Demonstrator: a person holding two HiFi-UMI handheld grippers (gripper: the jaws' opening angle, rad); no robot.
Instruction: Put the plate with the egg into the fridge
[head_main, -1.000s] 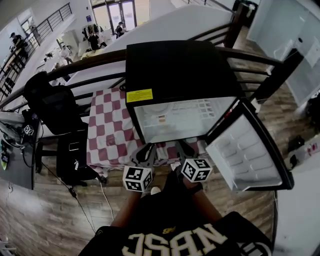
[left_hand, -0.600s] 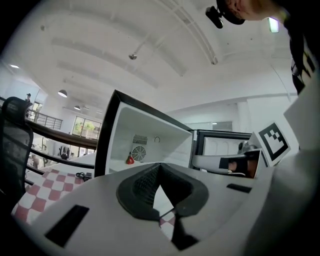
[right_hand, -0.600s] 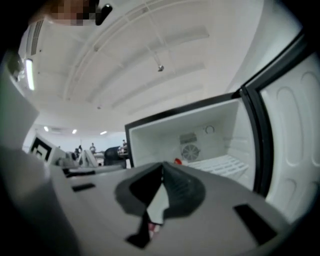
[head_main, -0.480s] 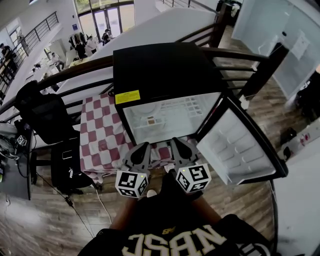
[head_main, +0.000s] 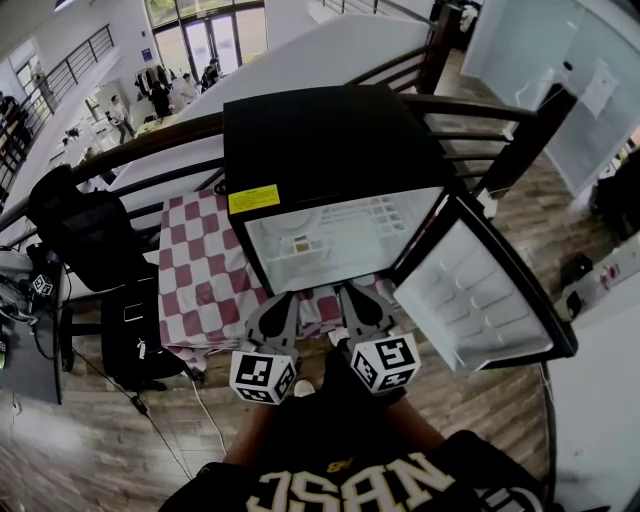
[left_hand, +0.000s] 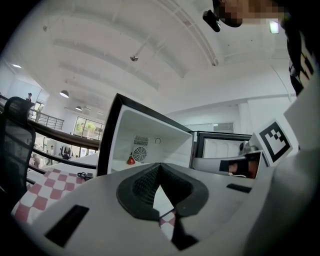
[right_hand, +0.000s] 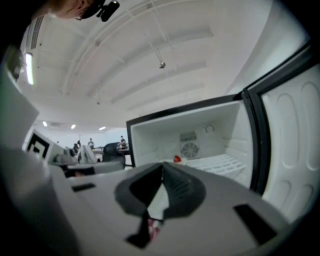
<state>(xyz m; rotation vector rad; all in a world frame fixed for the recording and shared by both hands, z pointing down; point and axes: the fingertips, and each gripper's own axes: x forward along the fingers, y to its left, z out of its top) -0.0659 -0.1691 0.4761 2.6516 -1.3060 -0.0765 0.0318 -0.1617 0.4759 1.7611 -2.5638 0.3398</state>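
Note:
A black mini fridge (head_main: 320, 130) stands open on a red-and-white checked table (head_main: 200, 280), its door (head_main: 480, 300) swung out to the right. On its white shelf sits a small red-topped item (head_main: 300, 243), also seen as a red-topped item (left_hand: 130, 160) and a red-topped item (right_hand: 177, 159); it is too small to tell what it is. No plate with an egg shows clearly. My left gripper (head_main: 283, 305) and right gripper (head_main: 355, 300) hang side by side just before the fridge opening. Both are shut, and the left gripper (left_hand: 159, 167) and right gripper (right_hand: 162, 167) have nothing between their pads.
A black office chair (head_main: 80, 225) stands left of the table. A dark railing (head_main: 150, 150) runs behind the fridge. A small black item (left_hand: 85, 175) lies on the checked cloth. The open door blocks the right side; wooden floor (head_main: 120, 440) lies below.
Both grippers' jaws have closed with nothing in them. They have stayed low in front of the fridge opening, and the head view has shifted slightly.

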